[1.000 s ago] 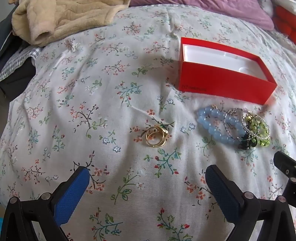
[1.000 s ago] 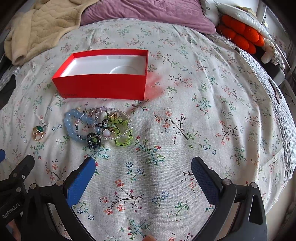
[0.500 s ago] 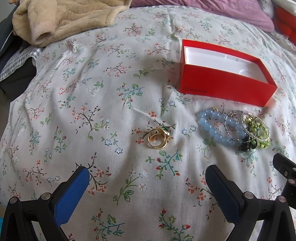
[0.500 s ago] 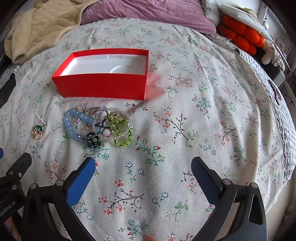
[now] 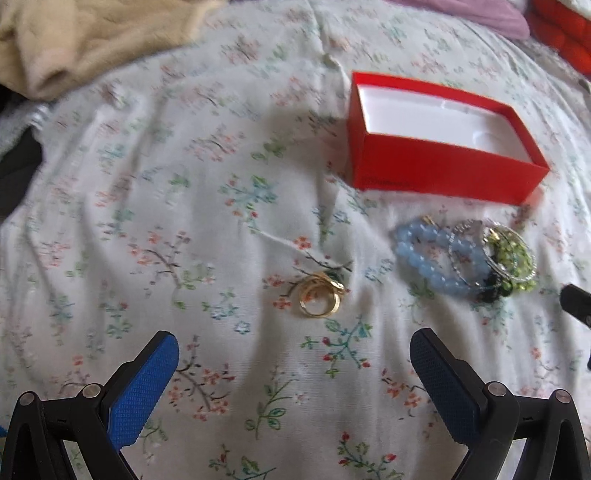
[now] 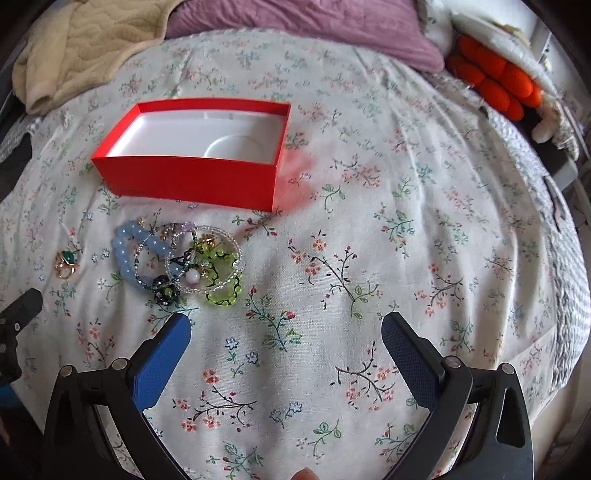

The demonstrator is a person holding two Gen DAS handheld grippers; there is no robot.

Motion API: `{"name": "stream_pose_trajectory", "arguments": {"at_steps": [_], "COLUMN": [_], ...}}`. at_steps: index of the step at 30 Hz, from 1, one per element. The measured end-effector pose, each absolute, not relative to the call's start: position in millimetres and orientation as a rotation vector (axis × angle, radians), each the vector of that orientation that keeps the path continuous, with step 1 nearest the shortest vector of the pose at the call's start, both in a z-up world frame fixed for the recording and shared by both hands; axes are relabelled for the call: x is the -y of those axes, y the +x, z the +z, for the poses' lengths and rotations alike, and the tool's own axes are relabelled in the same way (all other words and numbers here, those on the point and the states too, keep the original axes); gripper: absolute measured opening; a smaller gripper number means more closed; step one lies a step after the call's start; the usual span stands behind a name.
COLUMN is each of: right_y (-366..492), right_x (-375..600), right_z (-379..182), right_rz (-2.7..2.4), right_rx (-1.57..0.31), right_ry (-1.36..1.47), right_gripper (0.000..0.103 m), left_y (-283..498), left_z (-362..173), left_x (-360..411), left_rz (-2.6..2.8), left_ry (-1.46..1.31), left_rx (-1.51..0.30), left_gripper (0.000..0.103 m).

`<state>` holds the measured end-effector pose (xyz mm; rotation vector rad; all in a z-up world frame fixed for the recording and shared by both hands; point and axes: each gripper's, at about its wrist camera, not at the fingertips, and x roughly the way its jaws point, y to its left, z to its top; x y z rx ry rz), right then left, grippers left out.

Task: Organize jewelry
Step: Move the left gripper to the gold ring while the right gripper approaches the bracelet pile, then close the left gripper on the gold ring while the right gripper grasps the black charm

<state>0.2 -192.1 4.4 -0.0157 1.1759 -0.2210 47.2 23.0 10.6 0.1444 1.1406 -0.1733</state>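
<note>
A bed covered in a white floral-print cotton sheet (image 6: 369, 229) carries everything. An open red cardboard box with a white lining (image 6: 192, 181) sits toward the sheet's far left part, nothing in it. Just in front of the box lies a tangled pile of beaded bracelets, pale blue, clear and lime green (image 6: 181, 258), and to their left, apart, a gold ring with a green stone (image 6: 65, 263). A cream quilted blanket (image 6: 81, 48) is bunched at the far left corner, a purple pillow (image 6: 314, 26) along the far edge, and an orange plush cushion (image 6: 495, 81) at the far right. The left gripper (image 5: 293, 354) hovers before the ring, fingers spread wide, holding nothing; the right gripper (image 6: 286, 332) likewise is spread and empty, near the bracelets.
</note>
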Motion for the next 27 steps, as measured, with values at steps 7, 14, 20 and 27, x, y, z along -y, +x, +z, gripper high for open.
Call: {"name": "stream_pose_trajectory", "arguments": {"at_steps": [7,14,20,27], "right_y": [22.5,40.6,49.7,52.2], "right_x": [213.7,218.9,215.8,210.1], "right_z": [6.8,-5.1,-13.8,-14.2], "right_rz": [-0.174,-0.103,-0.083,-0.051], "right_rx": [-1.208,-1.241,-1.262,-1.27], "right_ry": [0.063,0.121,0.118,0.125], "right_gripper": [0.103,0.103,0.103,0.101], "left_y": [76.1,93.5,94.6,93.5], "left_z": [-2.6,-21.2,-32.5,-34.1], "left_x": [-37.4,-29.1,-16.3,-6.6], "left_rz": [-0.244,-0.335,-0.332,-0.302], "left_ry": [0.004,-0.084,-0.017,0.06], "left_rx": [-1.205,-1.273,-1.293,-1.263], "left_gripper": [0.102,0.081,0.064,0.031]}}
